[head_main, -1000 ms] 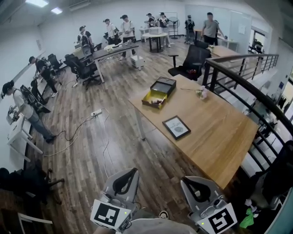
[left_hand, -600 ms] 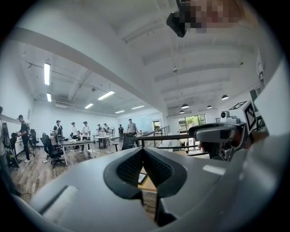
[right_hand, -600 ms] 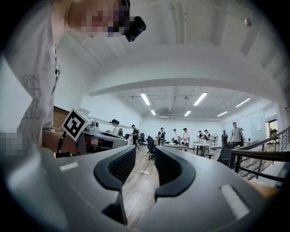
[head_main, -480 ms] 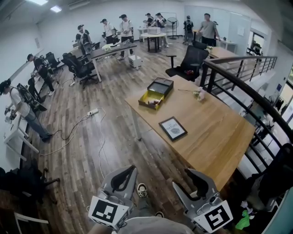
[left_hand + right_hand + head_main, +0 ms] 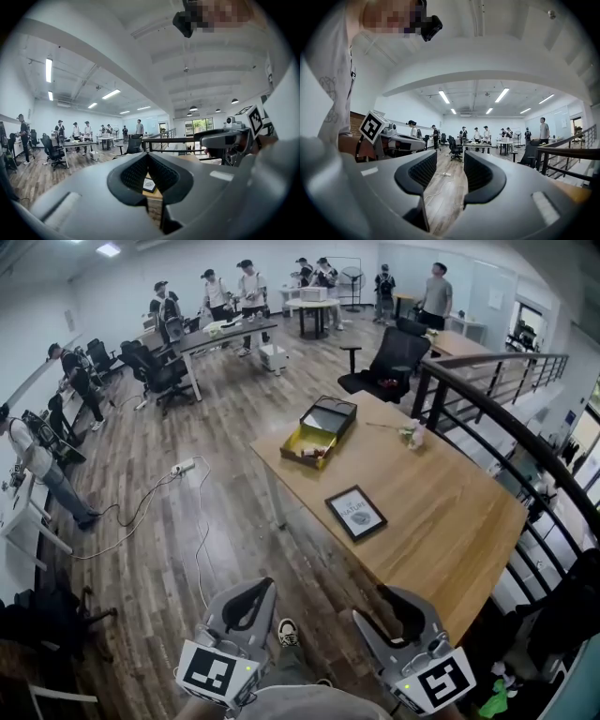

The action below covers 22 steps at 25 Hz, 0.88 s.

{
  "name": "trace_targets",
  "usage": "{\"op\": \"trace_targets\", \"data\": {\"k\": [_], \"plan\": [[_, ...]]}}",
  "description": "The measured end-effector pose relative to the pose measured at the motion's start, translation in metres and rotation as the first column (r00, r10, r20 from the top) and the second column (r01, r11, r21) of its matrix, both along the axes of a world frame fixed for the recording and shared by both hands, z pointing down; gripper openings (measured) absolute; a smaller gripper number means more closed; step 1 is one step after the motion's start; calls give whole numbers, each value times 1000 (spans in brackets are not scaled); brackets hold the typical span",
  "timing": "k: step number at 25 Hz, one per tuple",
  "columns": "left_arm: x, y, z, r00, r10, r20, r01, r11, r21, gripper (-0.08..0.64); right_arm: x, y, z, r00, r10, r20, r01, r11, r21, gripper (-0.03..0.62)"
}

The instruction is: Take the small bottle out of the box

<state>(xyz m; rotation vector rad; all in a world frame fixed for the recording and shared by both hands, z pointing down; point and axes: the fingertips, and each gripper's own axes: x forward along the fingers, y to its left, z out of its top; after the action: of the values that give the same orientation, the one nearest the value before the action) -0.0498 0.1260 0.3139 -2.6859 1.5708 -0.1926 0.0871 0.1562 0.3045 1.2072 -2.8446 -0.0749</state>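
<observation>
On the far end of the wooden table [image 5: 441, 521] lies the box [image 5: 308, 443], open, with a yellow inside and its dark lid [image 5: 331, 415] folded back. Small items lie in it; no bottle can be made out from this far. Both grippers hang low in front of me over the floor, well short of the table. My left gripper [image 5: 265, 583] [image 5: 148, 155] is shut and empty. The jaws of my right gripper [image 5: 380, 601] [image 5: 450, 161] are opening, and nothing is between them.
A framed picture [image 5: 355, 513] lies mid-table and a small flower vase [image 5: 412, 432] stands near the far edge. A black railing [image 5: 497, 418] runs along the table's right side. On the floor to the left lie a power strip and cable [image 5: 183, 467]. Several people stand at the back.
My right gripper's jaws have gone from shut to apart. The view has shifted a little, and the table now sits slightly nearer. The left gripper stays shut.
</observation>
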Motion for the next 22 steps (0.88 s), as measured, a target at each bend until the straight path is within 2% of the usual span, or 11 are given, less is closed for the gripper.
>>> {"op": "trace_targets", "data": {"k": [4,8,11,15,19,22], "plan": [[-10,-50,7,1000,6,2,-6,1000,-18,0,-9,-49,13,999,1,-37,-3,999,-40,164],[-24,-97,12,1000,9,-16,-10,996,-91,0,-26,-102,24,998,-1,-58,-5,995,-104,164],[-42,-136,14,1000,28,4,-27,997,-78,0,-46,-140,26,998,-12,-60,4,990,-143,164],[-64,-190,16,1000,28,4,-27,993,-113,0,-72,-193,33,995,-19,-97,1,983,-182,164],[-86,-242,25,997,70,37,-66,991,-116,0,-99,-250,40,997,-39,-69,22,972,-234,164],[-104,-279,32,995,82,58,-75,990,-120,0,-116,-289,49,995,-40,-86,17,968,-249,164]]}}
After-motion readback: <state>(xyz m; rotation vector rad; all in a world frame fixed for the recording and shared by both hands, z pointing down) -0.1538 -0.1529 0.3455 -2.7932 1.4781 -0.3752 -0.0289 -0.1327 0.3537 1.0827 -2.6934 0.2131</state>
